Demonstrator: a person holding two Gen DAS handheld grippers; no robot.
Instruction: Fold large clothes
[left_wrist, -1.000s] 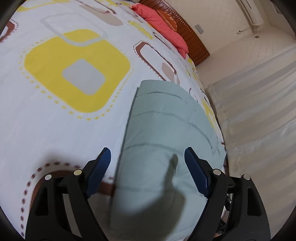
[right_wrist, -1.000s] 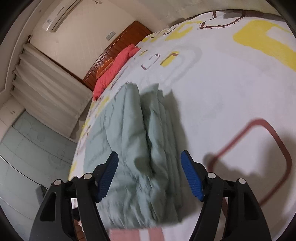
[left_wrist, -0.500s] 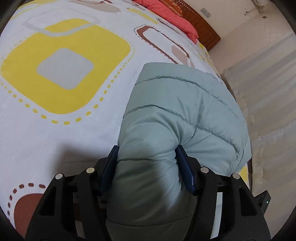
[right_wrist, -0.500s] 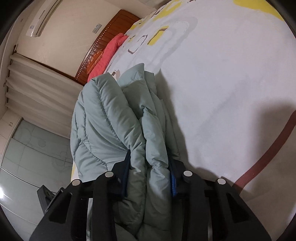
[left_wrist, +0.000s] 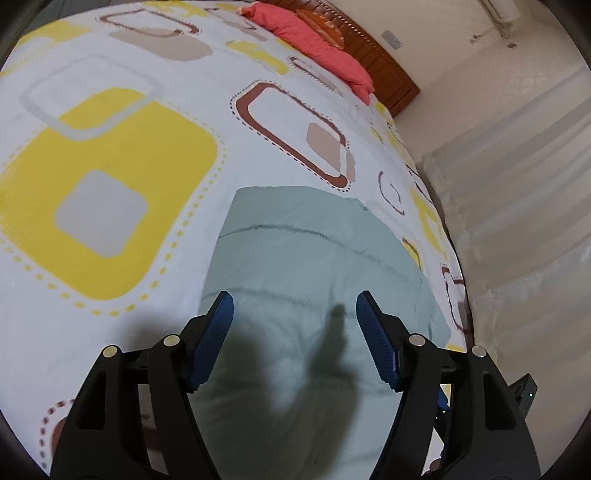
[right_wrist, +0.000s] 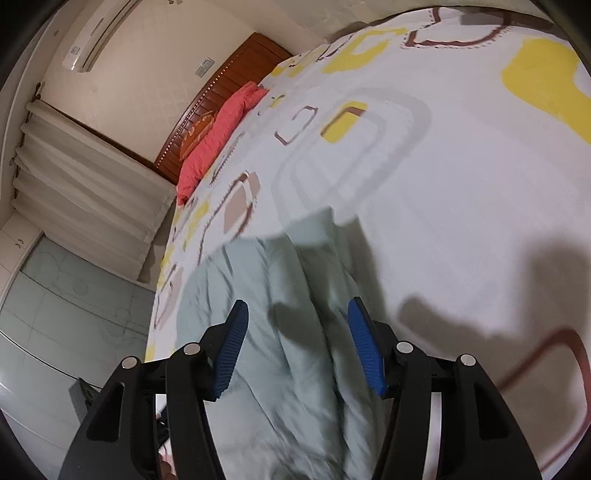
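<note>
A: Where is the garment at this point?

B: The pale green padded jacket (left_wrist: 317, 266) lies flat on the bed (left_wrist: 110, 332), in the lower middle of the left wrist view, with its far edge square against the patterned sheet. In the right wrist view it fills the lower centre, blurred, with a long crease running up the middle.

A: And the tools?

B: The left tool (left_wrist: 295, 332) stands with its jaws apart above the quilted cloth; the blue pads (left_wrist: 218, 343) touch nothing, and its shadow falls on the fabric between them. The right tool (right_wrist: 295, 339) is the same: jaws parted, cloth below the gap, no pinch. Both have just been opening, and nothing is clamped between either pair.

A: Why let go there?

B: My reading is that a fold has been laid down, and the release leaves the doubled layers to settle under their own weight. Puffy filling tends to spring back, so the flat resting place on the mattress helps it stay.

A: Why that spot on the bed?

B: It sits near the edge by the curtain (left_wrist: 517, 221), at the right of the left wrist view, well apart from the red pillow (left_wrist: 314, 48) at the top by the headboard (left_wrist: 376, 66). That probably keeps it in easy reach
</note>
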